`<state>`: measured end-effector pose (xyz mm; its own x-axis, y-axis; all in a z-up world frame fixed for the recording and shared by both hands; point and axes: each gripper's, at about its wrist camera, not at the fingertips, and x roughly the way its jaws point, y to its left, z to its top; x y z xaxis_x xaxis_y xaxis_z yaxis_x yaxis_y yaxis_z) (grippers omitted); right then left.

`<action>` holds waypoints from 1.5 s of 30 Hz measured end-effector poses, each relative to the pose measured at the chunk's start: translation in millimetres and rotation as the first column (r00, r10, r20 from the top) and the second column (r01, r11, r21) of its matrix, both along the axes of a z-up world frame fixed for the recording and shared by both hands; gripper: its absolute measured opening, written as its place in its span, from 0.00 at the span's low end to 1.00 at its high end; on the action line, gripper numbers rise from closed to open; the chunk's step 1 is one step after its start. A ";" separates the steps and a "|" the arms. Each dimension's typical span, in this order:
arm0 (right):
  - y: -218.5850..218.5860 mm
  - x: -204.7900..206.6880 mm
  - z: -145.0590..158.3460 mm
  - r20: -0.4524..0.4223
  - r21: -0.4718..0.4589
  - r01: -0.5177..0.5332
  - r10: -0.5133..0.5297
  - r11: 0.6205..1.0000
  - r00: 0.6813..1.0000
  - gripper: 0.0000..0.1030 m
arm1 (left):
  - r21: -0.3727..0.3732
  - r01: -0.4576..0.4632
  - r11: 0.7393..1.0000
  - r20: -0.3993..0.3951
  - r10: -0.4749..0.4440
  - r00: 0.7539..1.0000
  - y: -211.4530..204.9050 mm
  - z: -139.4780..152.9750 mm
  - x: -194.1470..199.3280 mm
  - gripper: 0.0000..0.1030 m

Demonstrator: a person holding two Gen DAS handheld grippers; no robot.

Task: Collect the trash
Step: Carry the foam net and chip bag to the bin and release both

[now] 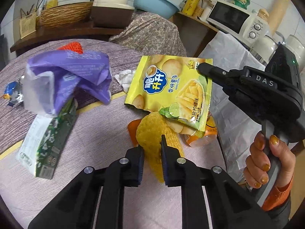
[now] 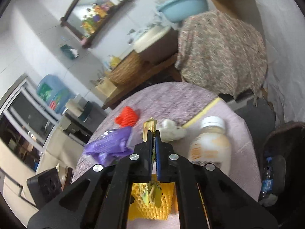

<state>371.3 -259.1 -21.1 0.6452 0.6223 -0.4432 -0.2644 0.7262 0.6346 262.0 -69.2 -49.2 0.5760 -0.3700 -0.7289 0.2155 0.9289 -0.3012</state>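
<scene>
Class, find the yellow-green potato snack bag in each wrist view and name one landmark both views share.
Left wrist: snack bag at centre, hanging from the right gripper.
Right wrist: seen edge-on, pinched low centre.
Shared landmark: light blue basin.

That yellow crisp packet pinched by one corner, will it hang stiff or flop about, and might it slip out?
The yellow crisp packet is probably light and floppy: the right gripper holds it by one corner and it hangs at a slant, its lower edge sagging. Its glossy film looks slippery, so a thin corner pinch might slide. The torn bottom may well spill any crumbs left inside.
</scene>
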 end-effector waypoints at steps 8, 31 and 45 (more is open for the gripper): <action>12.4 -64.2 45.2 0.168 -0.065 -0.006 0.016 0.998 0.986 0.03 | 0.002 0.004 1.000 0.098 -0.004 0.995 27.1 30.0 -44.3 0.15; -106.1 -224.9 51.2 0.308 -0.207 0.392 -0.321 0.896 0.896 0.03 | -0.003 0.279 0.960 0.140 -0.276 0.951 -70.0 45.2 -90.5 0.15; -189.4 -195.4 -85.8 0.076 -0.285 0.527 -0.529 0.801 0.845 0.03 | 0.119 0.378 0.918 -0.059 -0.373 0.926 -213.5 -31.9 -35.0 0.15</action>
<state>175.8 -448.5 -106.8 0.8336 0.0321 -0.5514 0.2165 0.8995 0.3796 227.0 -282.7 -81.1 0.3867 -0.4581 -0.8004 0.5474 0.8125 -0.2006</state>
